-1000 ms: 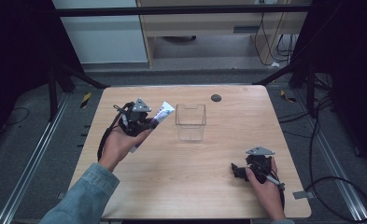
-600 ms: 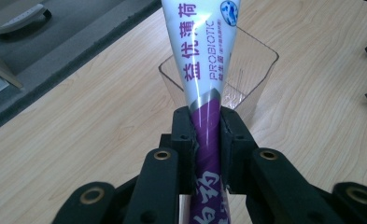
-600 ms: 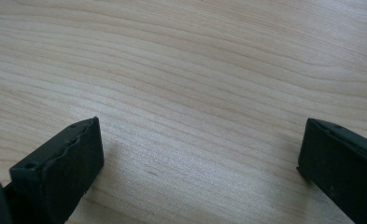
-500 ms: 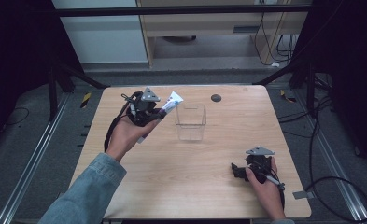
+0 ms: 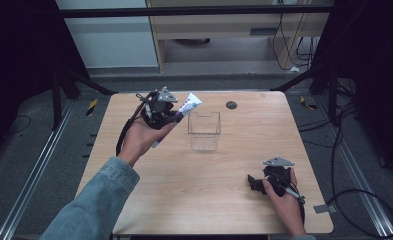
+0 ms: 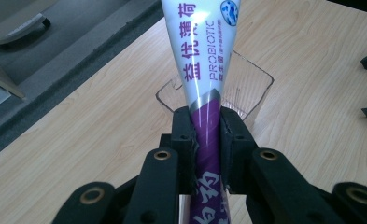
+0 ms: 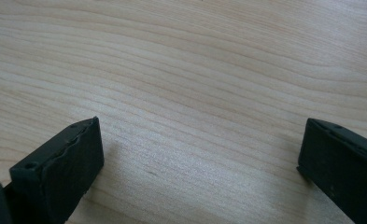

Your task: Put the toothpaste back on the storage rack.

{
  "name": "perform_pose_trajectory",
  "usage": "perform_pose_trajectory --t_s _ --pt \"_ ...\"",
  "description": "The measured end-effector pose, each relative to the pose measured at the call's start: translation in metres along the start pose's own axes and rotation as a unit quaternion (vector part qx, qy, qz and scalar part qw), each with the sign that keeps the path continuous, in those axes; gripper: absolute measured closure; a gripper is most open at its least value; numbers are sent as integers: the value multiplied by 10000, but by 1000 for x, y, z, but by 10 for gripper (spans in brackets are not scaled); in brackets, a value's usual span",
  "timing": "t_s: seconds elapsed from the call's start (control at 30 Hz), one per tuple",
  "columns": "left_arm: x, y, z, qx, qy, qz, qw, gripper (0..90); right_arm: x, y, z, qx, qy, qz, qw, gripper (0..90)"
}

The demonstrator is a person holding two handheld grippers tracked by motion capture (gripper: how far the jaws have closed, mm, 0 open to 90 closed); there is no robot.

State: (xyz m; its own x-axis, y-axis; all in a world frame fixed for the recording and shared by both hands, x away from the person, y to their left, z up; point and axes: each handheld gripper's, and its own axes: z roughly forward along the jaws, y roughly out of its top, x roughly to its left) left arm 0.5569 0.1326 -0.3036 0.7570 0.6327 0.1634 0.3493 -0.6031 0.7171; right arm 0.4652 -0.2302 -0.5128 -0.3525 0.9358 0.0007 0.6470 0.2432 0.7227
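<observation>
Toothpaste tube: raised over table, beside clear box, top cropped.
Left gripper: pinching tube's purple lower end.
Right gripper: spread wide, low over bare wood.

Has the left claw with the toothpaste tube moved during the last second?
Yes. The left claw, shut on the toothpaste tube, moved forward and right, toward the clear container, which stayed put.
</observation>
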Motion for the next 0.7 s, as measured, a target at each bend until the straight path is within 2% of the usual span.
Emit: perform_pose_trajectory --t_s 0.37,0.7 --pt "-1 12 -2 -11 16 74 10000 778 0 0 0 11 -7 -2 10000 3" --pt "-2 22 3 -42 6 88 10000 777 0 0 0 5 -15 -26 10000 3"
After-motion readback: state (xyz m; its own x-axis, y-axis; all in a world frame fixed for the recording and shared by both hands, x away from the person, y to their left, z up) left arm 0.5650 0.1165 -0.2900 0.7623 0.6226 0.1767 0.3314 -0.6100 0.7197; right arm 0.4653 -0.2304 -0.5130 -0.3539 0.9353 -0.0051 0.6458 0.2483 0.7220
